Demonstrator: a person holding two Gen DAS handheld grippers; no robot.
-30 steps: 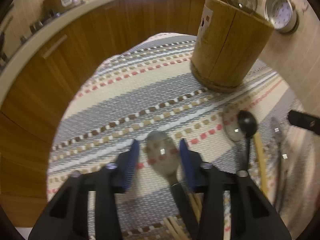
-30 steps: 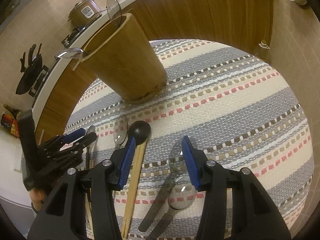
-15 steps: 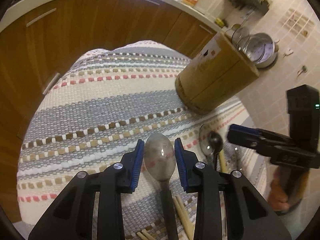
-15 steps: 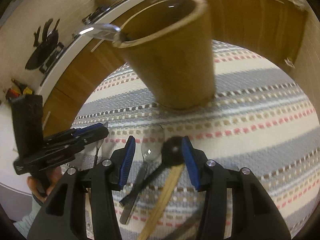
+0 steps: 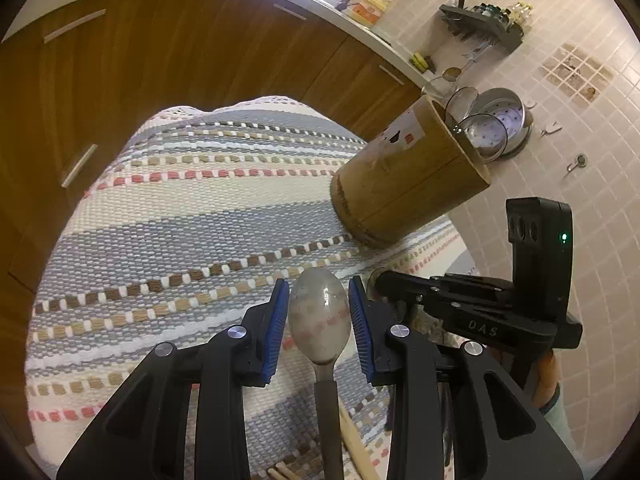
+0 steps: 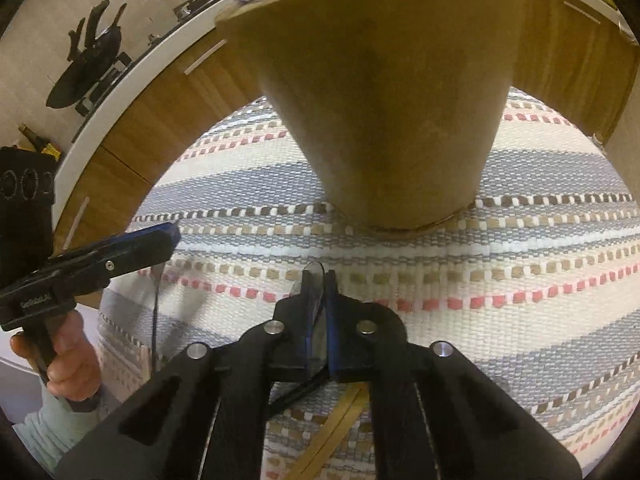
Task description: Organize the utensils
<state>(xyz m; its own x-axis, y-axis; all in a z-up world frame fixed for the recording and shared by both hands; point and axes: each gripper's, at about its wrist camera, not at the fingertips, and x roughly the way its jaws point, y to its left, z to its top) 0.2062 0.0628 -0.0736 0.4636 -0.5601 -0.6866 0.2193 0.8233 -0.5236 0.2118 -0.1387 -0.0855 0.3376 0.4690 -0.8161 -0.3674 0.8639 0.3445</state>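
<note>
- Blue-padded left gripper (image 5: 319, 322) holds a steel spoon (image 5: 319, 316) between its jaws; the bowl stands up between the pads, the handle runs back under the gripper body. Jaws are partly closed, pads at the bowl's edges; whether they press it cannot be confirmed.
- Bamboo utensil holder (image 5: 408, 184) stands ahead and to the right of the left gripper on the striped woven cloth (image 5: 168, 240). Two clear-bowled utensils (image 5: 480, 136) rise from its mouth.
- Right gripper (image 6: 319, 280) has its jaws fully together, clamped on a thin clear spoon (image 6: 314, 272) whose edge shows above the pads. A dark handle (image 6: 296, 394) trails back beneath the jaws.
- From the right wrist view the holder (image 6: 384, 112) stands directly ahead of the right gripper, close, upright on the cloth (image 6: 520, 300).
- Chopsticks (image 6: 332, 428) lie on the cloth just behind and below the right gripper's jaws; more chopsticks (image 5: 356, 448) show behind the left gripper.
- Left gripper (image 6: 120, 248) appears to the left of the right one, held by a hand (image 6: 68, 360).
- Right gripper body (image 5: 480, 312) shows right of the left gripper.
</note>
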